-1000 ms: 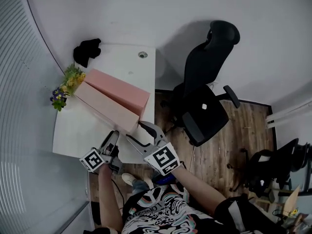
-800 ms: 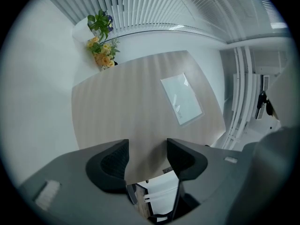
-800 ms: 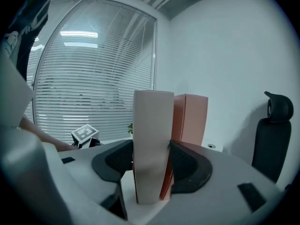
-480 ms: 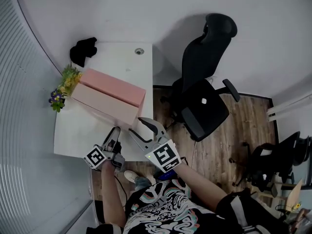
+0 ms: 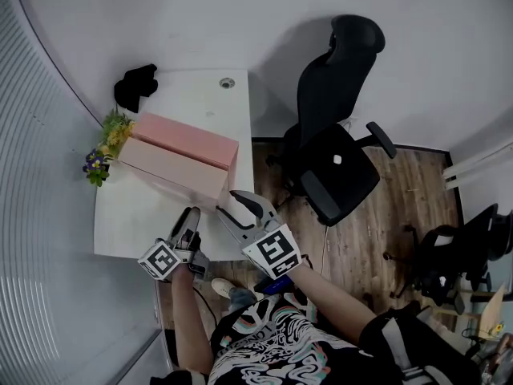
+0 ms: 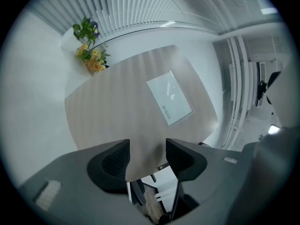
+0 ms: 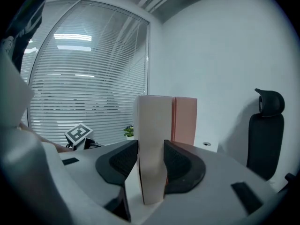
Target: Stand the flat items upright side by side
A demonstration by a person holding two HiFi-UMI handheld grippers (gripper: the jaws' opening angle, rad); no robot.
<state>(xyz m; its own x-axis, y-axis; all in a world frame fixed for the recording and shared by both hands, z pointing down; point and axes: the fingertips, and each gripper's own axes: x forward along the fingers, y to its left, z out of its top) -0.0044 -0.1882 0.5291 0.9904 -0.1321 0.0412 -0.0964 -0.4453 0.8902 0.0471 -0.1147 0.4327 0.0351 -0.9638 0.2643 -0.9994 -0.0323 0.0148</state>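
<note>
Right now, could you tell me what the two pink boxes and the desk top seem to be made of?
Darker pink box and paler pink box: probably matte cardboard, with dull flat faces and crisp edges. Desk top: possibly white laminate, smooth and evenly coloured.

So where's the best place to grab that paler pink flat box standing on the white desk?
Take its narrow near end, coming in level from that end. The paler pink flat box stands on edge, and only its thickness fits between jaws; one broad face is next to the darker pink box. The right gripper has just been closing its jaws there, box between them.
</note>
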